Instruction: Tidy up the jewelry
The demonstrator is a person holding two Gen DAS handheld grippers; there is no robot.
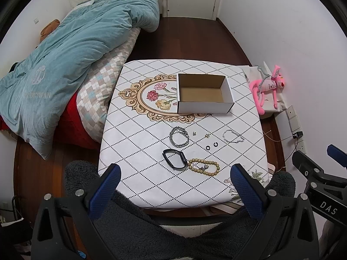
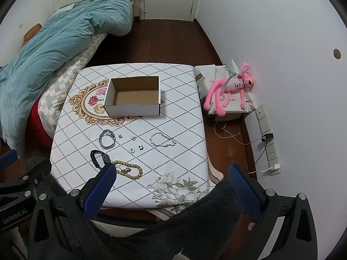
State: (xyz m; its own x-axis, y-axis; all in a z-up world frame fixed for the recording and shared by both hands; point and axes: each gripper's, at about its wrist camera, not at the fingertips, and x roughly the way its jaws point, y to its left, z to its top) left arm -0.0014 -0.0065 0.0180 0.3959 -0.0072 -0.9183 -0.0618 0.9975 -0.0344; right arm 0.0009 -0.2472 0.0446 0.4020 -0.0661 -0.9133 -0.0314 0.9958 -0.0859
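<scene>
An empty open cardboard box (image 1: pixel 205 93) (image 2: pixel 134 96) stands at the back of a small table (image 1: pixel 138 151) (image 2: pixel 177 130). In front of it lie a silver chain bracelet (image 1: pixel 179 136) (image 2: pixel 107 139), a black band (image 1: pixel 174 159) (image 2: pixel 99 158), a wooden bead bracelet (image 1: pixel 203 167) (image 2: pixel 129 170), two small rings (image 1: pixel 211 145) (image 2: pixel 136 148), tiny earrings (image 1: pixel 194 133) (image 2: pixel 120 137) and a thin silver chain (image 1: pixel 233 136) (image 2: pixel 163 140). My left gripper (image 1: pixel 175 186) and right gripper (image 2: pixel 171 186) are open and empty, held above the table's near edge.
A bed with a teal duvet (image 1: pixel 71 60) (image 2: pixel 54 47) lies left of the table. A pink plush toy (image 1: pixel 270 85) (image 2: pixel 229 88) lies on a box by the right wall. Wall sockets and cables (image 2: pixel 267 138) are at the right. A dark fleece sleeve (image 1: pixel 151 227) covers the foreground.
</scene>
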